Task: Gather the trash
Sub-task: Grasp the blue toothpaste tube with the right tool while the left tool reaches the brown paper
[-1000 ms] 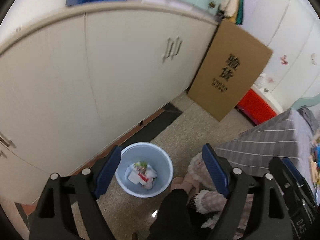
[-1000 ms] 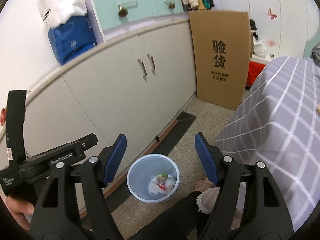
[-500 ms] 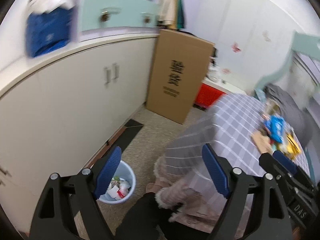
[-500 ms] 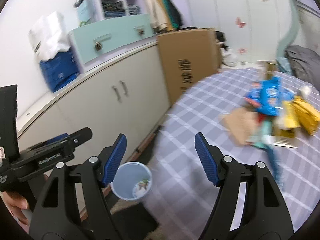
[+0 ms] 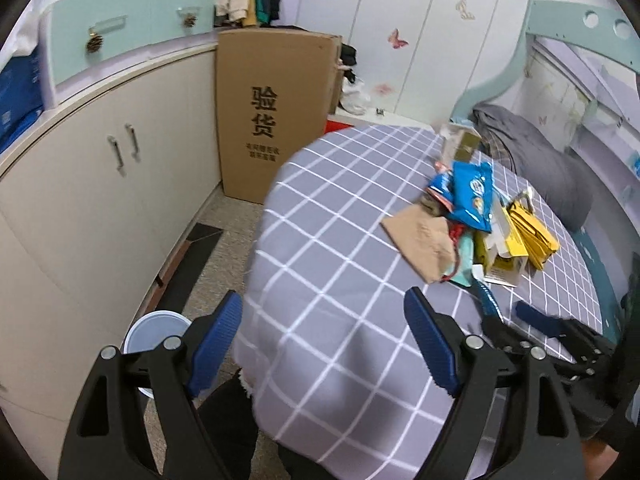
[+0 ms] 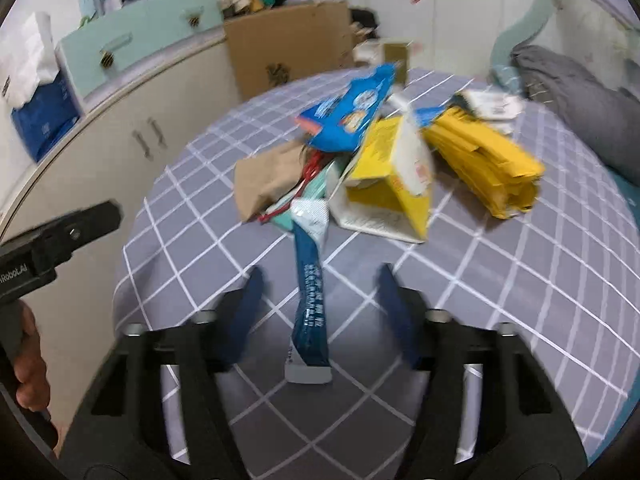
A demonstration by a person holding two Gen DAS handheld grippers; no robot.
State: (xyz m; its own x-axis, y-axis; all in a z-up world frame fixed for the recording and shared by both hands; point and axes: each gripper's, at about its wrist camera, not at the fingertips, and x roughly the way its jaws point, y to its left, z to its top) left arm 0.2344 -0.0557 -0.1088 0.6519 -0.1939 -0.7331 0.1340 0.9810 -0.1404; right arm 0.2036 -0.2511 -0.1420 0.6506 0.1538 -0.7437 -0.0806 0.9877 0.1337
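Still piled on the checked bed, the trash awaits collection; the right tool, spread wide, straddles a long blue wrapper, the left tool spread and holding nothing, above the bin.

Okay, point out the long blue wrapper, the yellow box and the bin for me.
long blue wrapper (image 6: 310, 300): right wrist view, middle of its printed strip.
yellow box (image 6: 390, 182): right wrist view, its yellow side face.
bin (image 5: 154, 326): left wrist view, its pale blue rim.
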